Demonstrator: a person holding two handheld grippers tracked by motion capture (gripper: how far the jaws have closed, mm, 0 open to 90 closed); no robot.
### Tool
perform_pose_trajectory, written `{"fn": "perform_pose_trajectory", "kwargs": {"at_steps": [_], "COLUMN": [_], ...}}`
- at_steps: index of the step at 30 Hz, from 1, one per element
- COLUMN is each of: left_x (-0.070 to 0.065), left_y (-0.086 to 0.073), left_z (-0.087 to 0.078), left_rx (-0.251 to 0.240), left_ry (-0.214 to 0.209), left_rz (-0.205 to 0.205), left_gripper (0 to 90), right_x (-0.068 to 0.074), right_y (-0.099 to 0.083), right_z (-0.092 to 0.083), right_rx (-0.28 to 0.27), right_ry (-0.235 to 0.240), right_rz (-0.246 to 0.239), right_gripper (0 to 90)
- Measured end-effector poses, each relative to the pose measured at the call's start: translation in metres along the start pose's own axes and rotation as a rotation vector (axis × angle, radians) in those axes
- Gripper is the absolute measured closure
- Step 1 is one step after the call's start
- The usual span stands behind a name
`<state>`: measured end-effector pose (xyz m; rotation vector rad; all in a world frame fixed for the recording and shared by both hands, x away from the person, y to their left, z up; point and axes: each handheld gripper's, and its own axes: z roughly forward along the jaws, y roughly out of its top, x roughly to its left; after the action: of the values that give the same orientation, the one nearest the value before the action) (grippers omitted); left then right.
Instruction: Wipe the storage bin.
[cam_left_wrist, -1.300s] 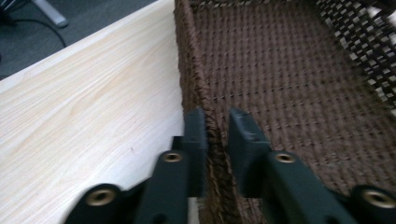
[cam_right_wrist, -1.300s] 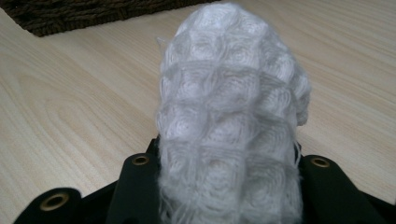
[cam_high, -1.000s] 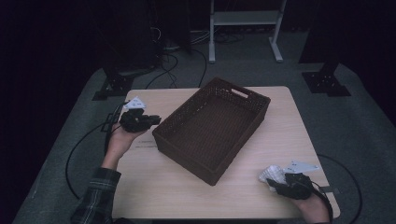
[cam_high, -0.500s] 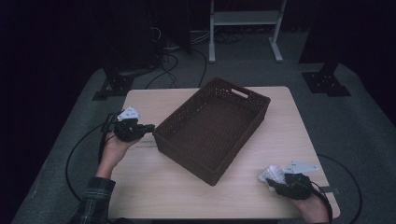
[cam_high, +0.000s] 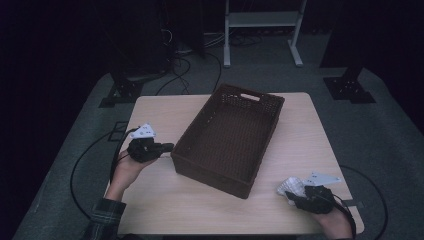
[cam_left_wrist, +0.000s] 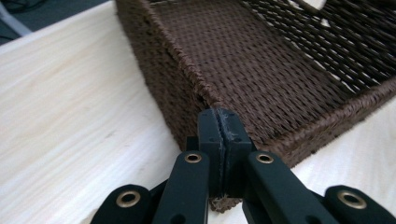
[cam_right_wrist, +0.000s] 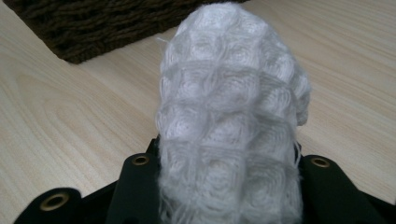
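as it sits clamped in the right gripper (cam_right_wrist: 224, 186), white waffle-knit cloth (cam_right_wrist: 231, 116), rolled, fuzzy

A dim room: grey floor (cam_high: 380, 125), pale wooden table (cam_high: 165, 200), white metal stand (cam_high: 262, 20) behind.

From above the person's side, the high view looks forward and down, taking in the whole table (cam_high: 165, 210) and the dark floor beyond. The left gripper view rides low and very close, facing along its jaws at the near corner of the wicker basket (cam_left_wrist: 280, 74) (the same basket (cam_high: 230, 137) sits mid-table from above). The right gripper view hugs the tabletop too, a white knitted cloth (cam_right_wrist: 231, 116) right before its lens, the basket's edge (cam_right_wrist: 93, 23) behind.
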<state>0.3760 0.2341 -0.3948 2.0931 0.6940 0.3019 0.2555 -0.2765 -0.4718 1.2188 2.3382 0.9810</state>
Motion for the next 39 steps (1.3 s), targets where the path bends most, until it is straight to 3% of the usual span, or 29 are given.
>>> {"fn": "perform_pose_trajectory", "kwargs": {"at_steps": [6, 13, 16, 33, 35, 39], "left_x": [-0.014, -0.029, -0.042, -0.083, -0.086, -0.087], "left_y": [0.0, 0.001, 0.003, 0.021, 0.021, 0.013], "left_z": [0.008, 0.019, 0.031, 0.061, 0.062, 0.057], "left_rx": [-0.008, -0.008, 0.023, 0.031, 0.022, 0.024], "left_ry": [-0.06, -0.102, -0.128, -0.202, -0.204, -0.189], "left_rz": [0.005, 0.013, 0.043, 0.119, 0.117, 0.118], "left_gripper": [88.5, 88.5, 88.4, 87.8, 85.2, 69.9], "right_x": [0.001, 0.001, 0.0, -0.003, -0.003, -0.003], "right_y": [0.0, 0.0, -0.001, -0.006, -0.006, -0.006], "right_z": [0.0, 0.0, 0.0, -0.008, -0.007, -0.006], "right_rx": [0.012, 0.017, 0.021, 0.022, 0.023, 0.026], "right_ry": [-0.002, -0.006, -0.008, -0.034, -0.032, -0.031], "right_rz": [-0.007, -0.002, -0.001, 0.008, 0.008, 0.005], "right_gripper": [57.1, 57.2, 57.2, 57.2, 57.2, 57.2]}}
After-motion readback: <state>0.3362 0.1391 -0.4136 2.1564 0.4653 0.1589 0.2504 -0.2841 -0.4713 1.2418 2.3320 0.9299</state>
